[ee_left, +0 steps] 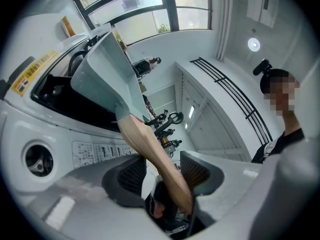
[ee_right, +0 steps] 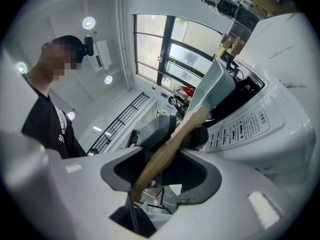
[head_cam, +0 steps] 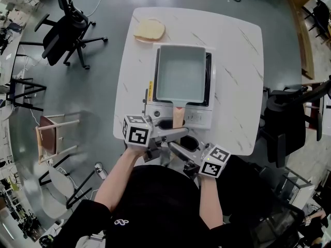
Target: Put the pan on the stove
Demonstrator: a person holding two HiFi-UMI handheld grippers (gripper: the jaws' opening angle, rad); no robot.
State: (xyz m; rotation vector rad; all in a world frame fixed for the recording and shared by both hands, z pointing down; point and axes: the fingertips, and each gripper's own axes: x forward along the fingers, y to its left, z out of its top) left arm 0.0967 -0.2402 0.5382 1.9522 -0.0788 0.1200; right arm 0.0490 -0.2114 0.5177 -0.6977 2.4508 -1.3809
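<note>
A square pale-green pan (head_cam: 181, 74) sits on a white portable stove (head_cam: 199, 117) on the white table (head_cam: 238, 87). Its wooden handle (head_cam: 178, 117) points back toward me. My left gripper (head_cam: 176, 133) reaches in from the left at the handle's end, and my right gripper (head_cam: 180, 148) comes up from the lower right just below it. In the left gripper view the handle (ee_left: 150, 144) runs between the jaws of the left gripper (ee_left: 162, 170), with a gap at the left pad. In the right gripper view the handle (ee_right: 172, 139) crosses the open right gripper (ee_right: 165, 165), gaps on both sides.
A slice of bread (head_cam: 149, 30) lies at the table's far left corner. Black office chairs stand at the left (head_cam: 67, 30) and right (head_cam: 284, 123) of the table. A small wooden stool (head_cam: 51, 136) is on the floor at the left. The stove's control panel (ee_right: 240, 126) faces me.
</note>
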